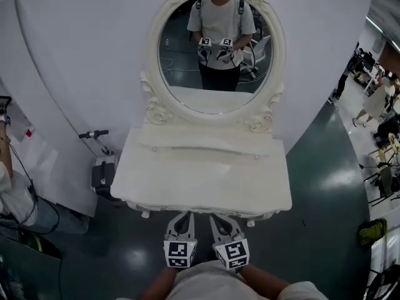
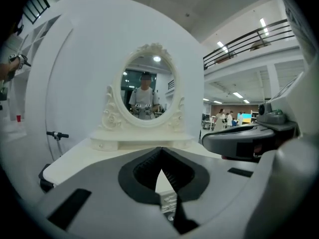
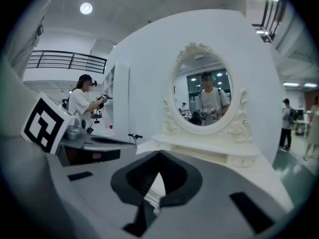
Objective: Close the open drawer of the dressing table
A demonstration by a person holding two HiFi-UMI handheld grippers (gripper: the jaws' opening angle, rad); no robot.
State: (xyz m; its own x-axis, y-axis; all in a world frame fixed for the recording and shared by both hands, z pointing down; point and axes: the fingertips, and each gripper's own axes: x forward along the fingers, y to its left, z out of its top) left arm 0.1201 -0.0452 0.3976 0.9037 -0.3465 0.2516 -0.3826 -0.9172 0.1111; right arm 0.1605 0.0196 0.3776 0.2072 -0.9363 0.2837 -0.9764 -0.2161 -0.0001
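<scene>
White dressing table (image 1: 200, 174) straight ahead, back against pale wall (image 1: 94, 55), oval mirror (image 1: 215, 49) standing on rear shelf. Left gripper (image 1: 181, 217) and right gripper (image 1: 224, 219) side by side, close together, at table's front edge, both pointing toward mirror. Both my jaw pairs pressed tip to tip, nothing between. Drawer front hidden beneath tabletop lip; cannot tell if open.

The left gripper (image 1: 182, 219) and right gripper (image 1: 222, 220) are held side by side, just apart, close to the torso, pointing forward and slightly downward. Both jaw pairs are closed tip to tip and empty.
</scene>
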